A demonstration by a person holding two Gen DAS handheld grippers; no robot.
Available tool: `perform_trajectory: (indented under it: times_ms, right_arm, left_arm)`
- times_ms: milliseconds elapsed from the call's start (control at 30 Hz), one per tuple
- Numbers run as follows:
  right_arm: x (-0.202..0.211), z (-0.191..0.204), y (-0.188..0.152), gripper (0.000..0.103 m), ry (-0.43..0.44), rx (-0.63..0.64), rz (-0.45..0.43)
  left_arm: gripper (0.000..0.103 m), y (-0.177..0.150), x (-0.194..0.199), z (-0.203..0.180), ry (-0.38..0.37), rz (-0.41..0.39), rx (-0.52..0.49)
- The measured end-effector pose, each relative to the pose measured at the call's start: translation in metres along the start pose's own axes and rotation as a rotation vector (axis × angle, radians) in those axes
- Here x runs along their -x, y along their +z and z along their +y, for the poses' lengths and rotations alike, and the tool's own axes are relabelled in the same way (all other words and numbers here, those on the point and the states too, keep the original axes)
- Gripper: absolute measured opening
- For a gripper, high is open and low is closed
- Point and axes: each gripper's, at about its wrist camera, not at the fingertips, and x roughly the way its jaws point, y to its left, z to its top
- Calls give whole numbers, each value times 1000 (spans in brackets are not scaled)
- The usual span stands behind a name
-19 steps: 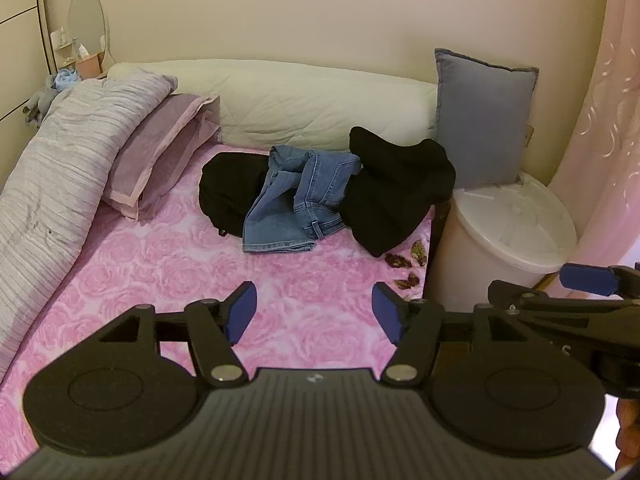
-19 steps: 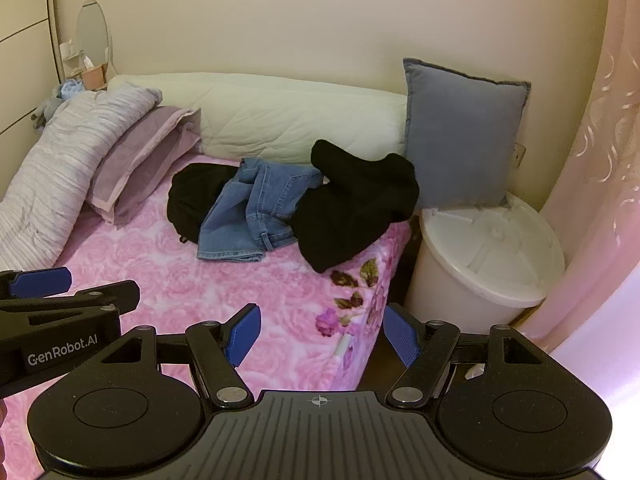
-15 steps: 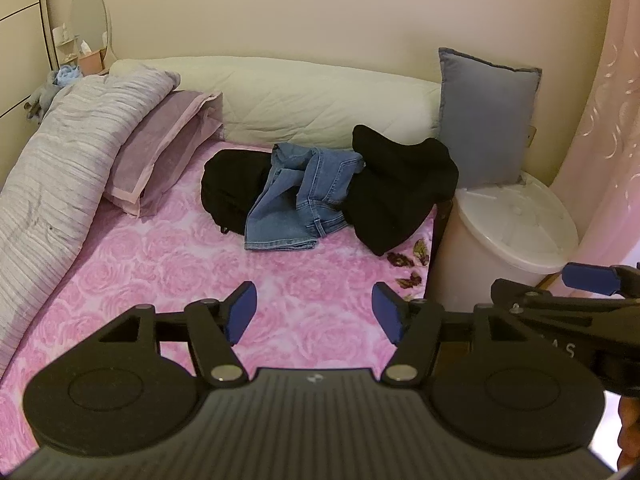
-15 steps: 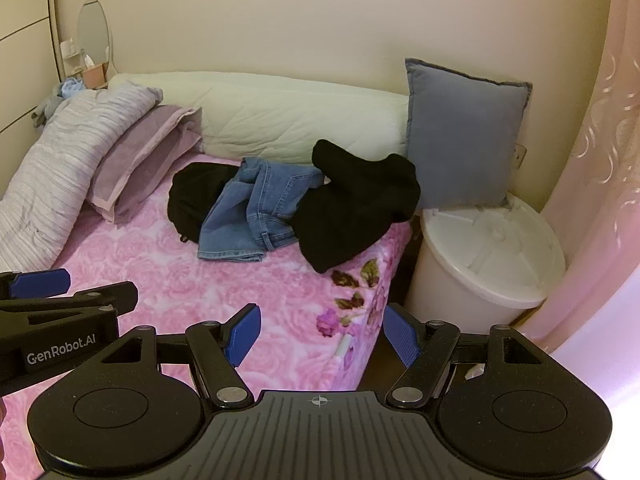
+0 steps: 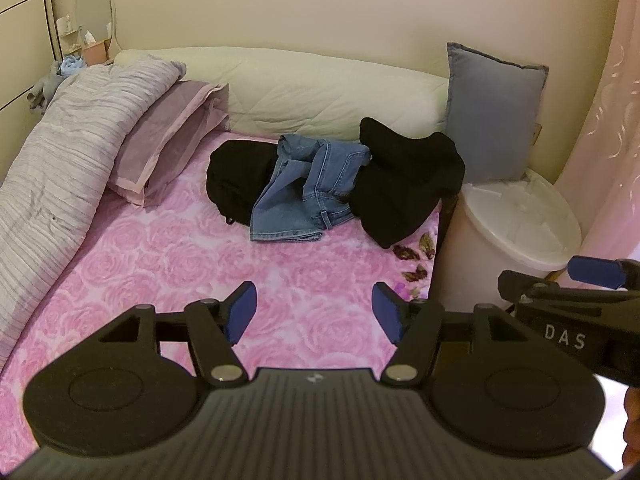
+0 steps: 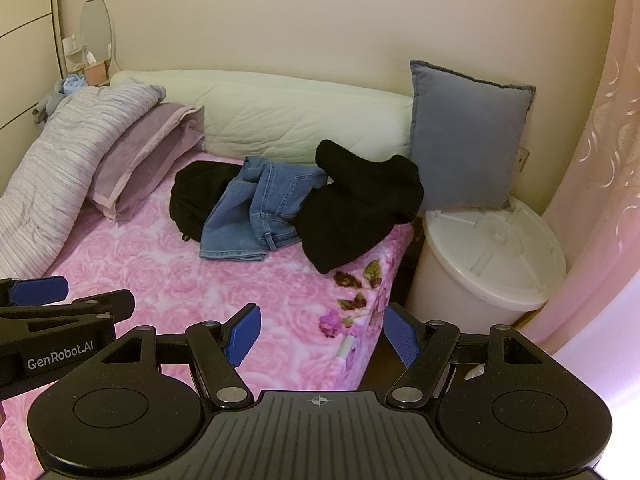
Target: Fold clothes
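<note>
A heap of clothes lies at the far end of the pink rose-print bed [image 5: 168, 264]: crumpled blue jeans [image 5: 308, 184] [image 6: 256, 208] between a black garment on the left [image 5: 236, 176] [image 6: 192, 192] and a black garment on the right [image 5: 404, 184] [image 6: 356, 208]. My left gripper [image 5: 314, 312] hovers open over the near part of the bed, well short of the heap, nothing between its blue pads. My right gripper [image 6: 322, 334] is open too, above the bed's right edge, empty. Each gripper shows at the side of the other's view.
A grey striped duvet [image 5: 60, 152] and a mauve pillow [image 5: 168, 136] lie along the left. A long cream bolster [image 5: 320, 92] and a grey cushion [image 5: 488, 112] stand against the wall. A white lidded bin [image 6: 492, 248] sits beside the bed's right edge, with a pink curtain [image 6: 600, 160] behind it.
Both views have shifted only slightly; the scene sits a touch lower in the left wrist view. The clothes lie as before, and both grippers stay open.
</note>
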Motion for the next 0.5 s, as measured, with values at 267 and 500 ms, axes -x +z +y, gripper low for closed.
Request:
perform_trajectory:
  times_ms: [267,500]
  right_arm:
    - [0,4,1,71,-3,1,0]
    - [1,3,2,71,3,11,-4]
  left_arm:
    - [60,-3,2,4,-4,5,6]
    - [60,-6,6,4,-4,7,8]
